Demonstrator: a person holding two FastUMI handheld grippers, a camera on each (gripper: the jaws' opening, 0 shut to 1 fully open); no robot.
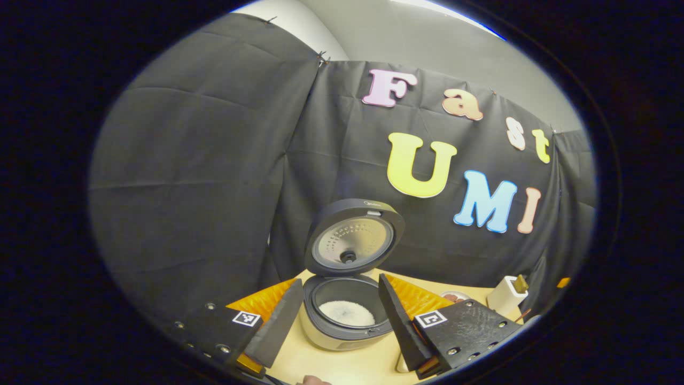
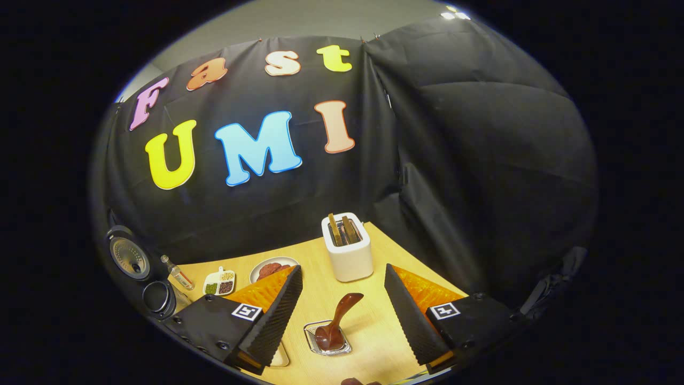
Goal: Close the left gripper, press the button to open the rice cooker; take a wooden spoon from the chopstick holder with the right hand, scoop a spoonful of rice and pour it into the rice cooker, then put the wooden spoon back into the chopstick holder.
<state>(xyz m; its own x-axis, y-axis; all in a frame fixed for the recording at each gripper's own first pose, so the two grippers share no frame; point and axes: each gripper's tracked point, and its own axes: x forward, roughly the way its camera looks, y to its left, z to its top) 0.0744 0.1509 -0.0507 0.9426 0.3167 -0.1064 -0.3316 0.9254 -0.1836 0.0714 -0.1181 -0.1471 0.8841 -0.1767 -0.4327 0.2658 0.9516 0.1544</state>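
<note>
My right claw [image 2: 342, 315] is spread above the spoon [image 2: 334, 323], which leans in its holder [image 2: 327, 338]. My left claw [image 1: 339, 321] is spread before the open cooker [image 1: 347, 289]; rice seemingly inside. Snagging the spoon could tip the holder.

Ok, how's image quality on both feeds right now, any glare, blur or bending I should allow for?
Left gripper view: sharp, evenly lit; the rice cooker reads clearly, with soft sheen on its raised lid's inner plate; fisheye bends the wall cloth. Right gripper view: also sharp; a glossy highlight sits on the wooden spoon in the chopstick holder; the toaster stays crisp, while the edge of the view darkens and squeezes the cooker.
</note>
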